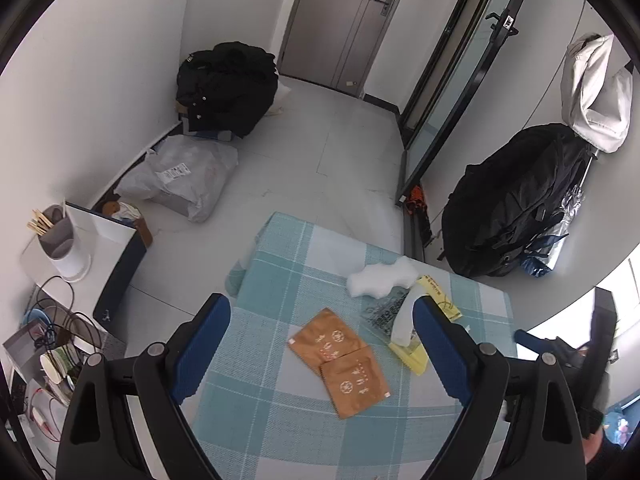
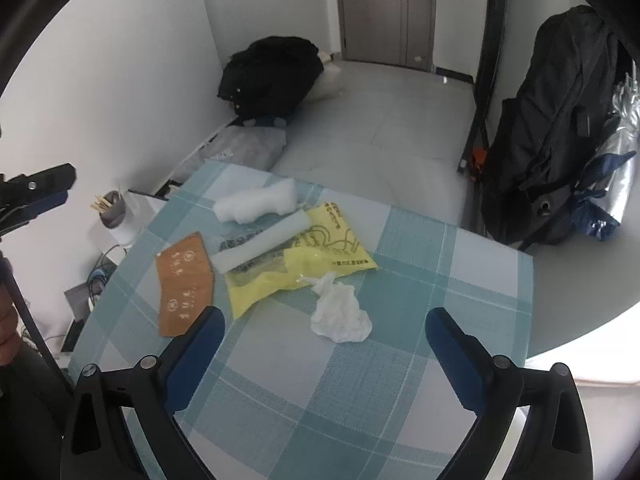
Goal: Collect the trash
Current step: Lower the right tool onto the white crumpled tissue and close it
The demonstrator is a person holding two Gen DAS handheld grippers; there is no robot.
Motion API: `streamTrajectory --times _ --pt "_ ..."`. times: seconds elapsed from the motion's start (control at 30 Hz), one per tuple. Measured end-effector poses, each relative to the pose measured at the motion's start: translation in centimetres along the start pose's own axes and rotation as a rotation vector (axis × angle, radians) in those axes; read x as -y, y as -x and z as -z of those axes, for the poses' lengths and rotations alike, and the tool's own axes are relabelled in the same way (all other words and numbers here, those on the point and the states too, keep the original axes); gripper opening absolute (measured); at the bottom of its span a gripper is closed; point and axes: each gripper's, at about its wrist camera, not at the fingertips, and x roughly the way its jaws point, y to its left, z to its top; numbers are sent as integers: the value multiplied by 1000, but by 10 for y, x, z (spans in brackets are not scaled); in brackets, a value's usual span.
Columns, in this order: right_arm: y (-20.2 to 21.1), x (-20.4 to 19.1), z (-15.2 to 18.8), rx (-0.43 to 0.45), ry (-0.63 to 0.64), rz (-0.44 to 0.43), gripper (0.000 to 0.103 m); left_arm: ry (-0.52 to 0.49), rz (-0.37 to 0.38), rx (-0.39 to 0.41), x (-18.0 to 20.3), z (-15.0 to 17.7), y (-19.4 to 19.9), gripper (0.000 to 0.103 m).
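Your left gripper (image 1: 322, 320) hung over the tabletop (image 1: 280, 420) with its fingers (image 1: 208, 332) spread wide and nothing between them but open checked cloth and the two brown paper sachets (image 1: 340, 360), which lay overlapping at the centre of the left wrist view. Your right gripper (image 2: 322, 332) was likewise wide open and empty, its fingers (image 2: 200, 344) flanking a crumpled white tissue (image 2: 340, 316) without touching it.

In the right wrist view the trash sat bunched toward 12 o'clock from the tissue: a yellow plastic bag (image 2: 320, 256) touching the tissue's upper tip, a white foam strip (image 2: 260, 244) lying across the bag toward 10 o'clock, a white foam wad (image 2: 256, 200) beyond that near the tabletop's far edge, and the sachets at 9 o'clock, close to the left edge.

The cloth between the tissue and the near edge, from 4 to 7 o'clock, lay bare. The right edge at 3 o'clock was well apart from the trash. Past the far edge, the floor (image 2: 380, 120) ran open to a door (image 2: 384, 8) at 12 o'clock. A black backpack (image 2: 552, 120) stood at 2 o'clock, a black coat (image 2: 272, 76) heaped at 11 o'clock, and a cup of wooden sticks (image 2: 116, 208) stood off the left edge at 9 o'clock.
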Motion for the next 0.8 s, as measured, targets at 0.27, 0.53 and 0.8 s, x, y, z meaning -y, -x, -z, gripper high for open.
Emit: streamTrajectory --times 0.27,0.53,0.8 --pt "-38 15 -6 -48 -15 -8 89 46 -1 -35 -7 -10 -18 91" --pt "-61 24 0 -117 -74 -32 58 59 -1 -69 0 -16 -33 91" --pt "-63 27 -1 -129 -62 -48 16 73 -20 -95 -4 -18 -43 91"
